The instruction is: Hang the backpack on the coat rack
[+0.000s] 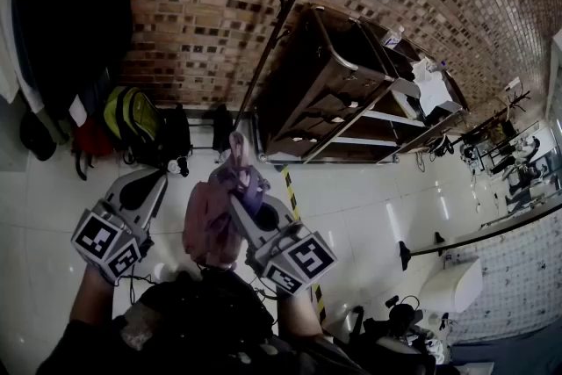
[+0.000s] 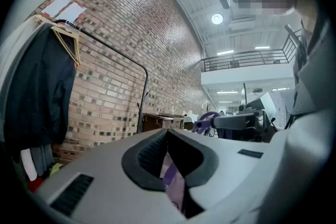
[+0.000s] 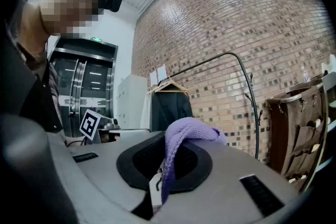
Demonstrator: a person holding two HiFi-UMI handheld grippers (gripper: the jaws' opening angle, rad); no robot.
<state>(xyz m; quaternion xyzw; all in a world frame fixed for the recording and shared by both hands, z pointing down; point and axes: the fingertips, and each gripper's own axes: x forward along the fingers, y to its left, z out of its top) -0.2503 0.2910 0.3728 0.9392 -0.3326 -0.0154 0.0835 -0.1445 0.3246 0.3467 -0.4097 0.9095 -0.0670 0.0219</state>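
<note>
Step in hand: approach, backpack (image 1: pixel 211 224) not yet hung.

- Backpack: pink, purple trim. It dangles short of the coat rack (image 1: pixel 283 26), on the near side of its dark upright and not touching it.
- Right gripper (image 3: pixel 165 165): jaws nearly together, pinching the purple carry loop (image 3: pixel 191 131). The loop bunches over the top of the jaws.
- Left gripper (image 2: pixel 170 157): jaws narrow, with pink cloth and a purple strip in the slot. The head view shows this gripper off to the bag's side, so I cannot tell if it truly pinches.
- Dark coat (image 2: pixel 39 92) fills one end of the rack's rail.

Next move, my judgement: carry the loop up to a free hook on the rack, spread it, seat it, then ease the jaws off.
</note>
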